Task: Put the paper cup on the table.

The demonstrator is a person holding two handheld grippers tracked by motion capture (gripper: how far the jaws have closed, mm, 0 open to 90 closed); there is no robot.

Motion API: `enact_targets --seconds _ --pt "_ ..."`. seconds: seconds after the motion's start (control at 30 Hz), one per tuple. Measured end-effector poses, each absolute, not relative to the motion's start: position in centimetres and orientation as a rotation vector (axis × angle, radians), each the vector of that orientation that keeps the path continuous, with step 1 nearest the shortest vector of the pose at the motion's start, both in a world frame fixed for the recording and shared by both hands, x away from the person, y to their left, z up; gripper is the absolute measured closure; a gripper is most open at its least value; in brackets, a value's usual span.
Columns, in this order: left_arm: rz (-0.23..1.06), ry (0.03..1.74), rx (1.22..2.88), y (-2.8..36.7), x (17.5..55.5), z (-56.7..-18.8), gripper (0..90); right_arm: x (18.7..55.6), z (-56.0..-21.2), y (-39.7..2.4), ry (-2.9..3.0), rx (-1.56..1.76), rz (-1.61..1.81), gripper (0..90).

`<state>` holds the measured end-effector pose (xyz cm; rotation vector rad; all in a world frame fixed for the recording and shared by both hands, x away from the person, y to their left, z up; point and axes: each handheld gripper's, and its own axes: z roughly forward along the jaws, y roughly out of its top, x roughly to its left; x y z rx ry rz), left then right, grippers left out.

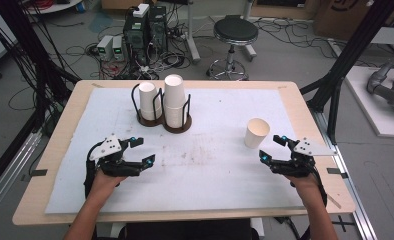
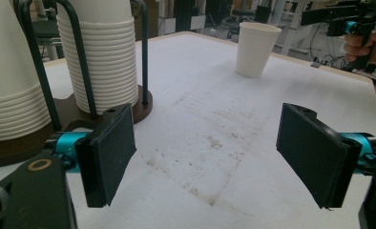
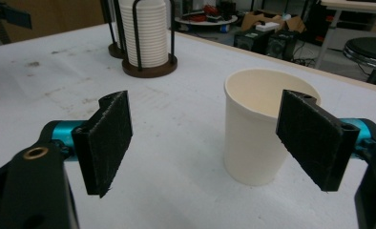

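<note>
- High view: the loose paper cup stood upright on the right half of the desk, well apart from the two cup stacks in their wire holders at the back. The right gripper sat just beside it, jaws spread and empty. The left gripper hovered over the white mat on the left, also released and holding nothing.
- Left gripper view: both pads were wide apart over bare mat, with the ribbed stack close on the left and the single cup far off.
- Right gripper view: the cup stood close ahead, toward the right pad, not yet between the jaws. Honestly it looked super light and thin-walled, so easy to crush or tip. Best bet was probably a gentle pinch across the mid wall, below the rolled rim.
</note>
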<state>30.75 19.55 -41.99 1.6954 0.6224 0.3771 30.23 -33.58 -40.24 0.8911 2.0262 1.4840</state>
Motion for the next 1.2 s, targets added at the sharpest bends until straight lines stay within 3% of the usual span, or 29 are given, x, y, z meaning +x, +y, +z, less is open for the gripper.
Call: enact_targets --seconds 1.2 --pt "0.397 0.618 1.676 20.0 30.1 -41.6 20.9 29.9 -40.0 -31.9 2.061 0.822 1.517 20.0"
